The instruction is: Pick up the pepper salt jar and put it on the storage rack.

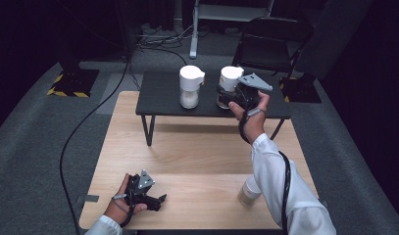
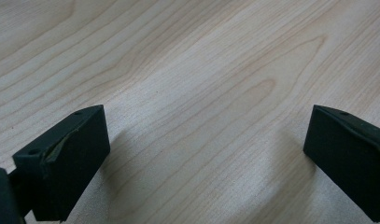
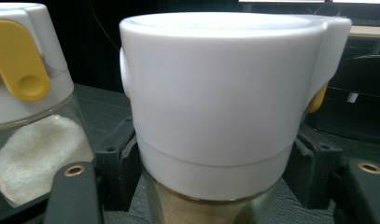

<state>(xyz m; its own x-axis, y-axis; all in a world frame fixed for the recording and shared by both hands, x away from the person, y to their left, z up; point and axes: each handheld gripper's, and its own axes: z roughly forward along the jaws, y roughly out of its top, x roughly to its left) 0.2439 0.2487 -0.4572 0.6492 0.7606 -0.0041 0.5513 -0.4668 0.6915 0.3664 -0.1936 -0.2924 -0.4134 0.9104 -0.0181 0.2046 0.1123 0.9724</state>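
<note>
Small black table (image 1: 162, 100) w/ two white-lidded jars (image 1: 191, 87) on top. Light wood table (image 1: 187, 152) below: one jar (image 1: 248, 192) near front right.

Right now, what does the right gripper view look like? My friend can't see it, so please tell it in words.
The right gripper squeezes a glass jar with a big white lid, close up, its black jaws on both sides. Beside it stands another jar with a yellow tab, holding white powder, on a dark table.
</note>
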